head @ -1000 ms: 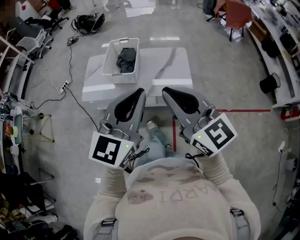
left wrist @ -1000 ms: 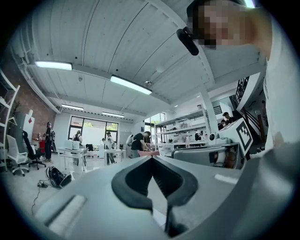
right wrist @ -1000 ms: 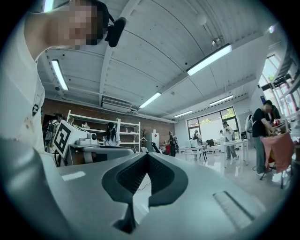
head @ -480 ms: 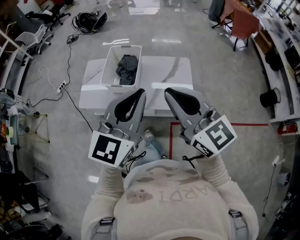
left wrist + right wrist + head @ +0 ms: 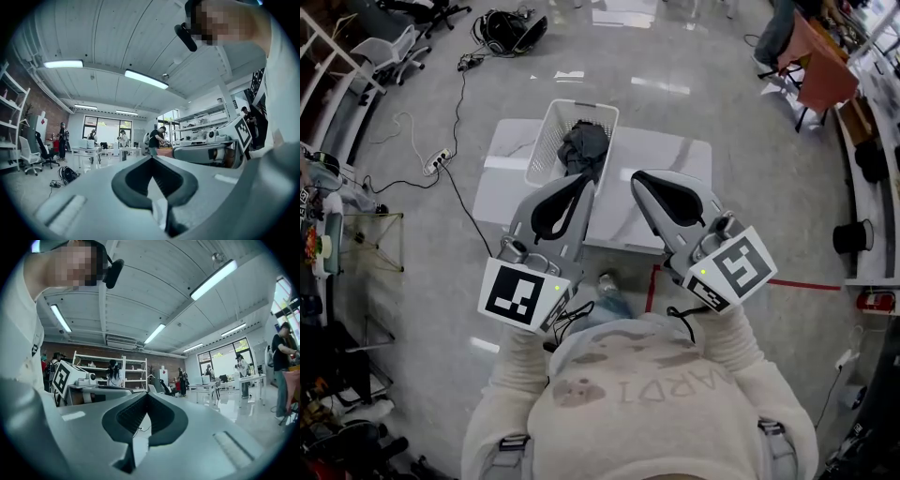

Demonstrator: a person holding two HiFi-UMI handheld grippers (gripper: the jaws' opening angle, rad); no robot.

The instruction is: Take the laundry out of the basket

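Stands at the near side of a white table [image 5: 511,178], looking steeply down at it. Holds the left gripper [image 5: 579,182] and the right gripper [image 5: 639,178] side by side before the chest, tips pointing away from the body. Has both pairs of jaws pressed together tip to tip, pinching nothing. On the table's far left part, bears a white slatted basket [image 5: 542,150], upright, showing just past the left gripper's tip in the head view. Contains a crumpled heap of dark grey laundry [image 5: 584,145], piled toward the basket's right side. Touches neither basket nor laundry with either gripper.
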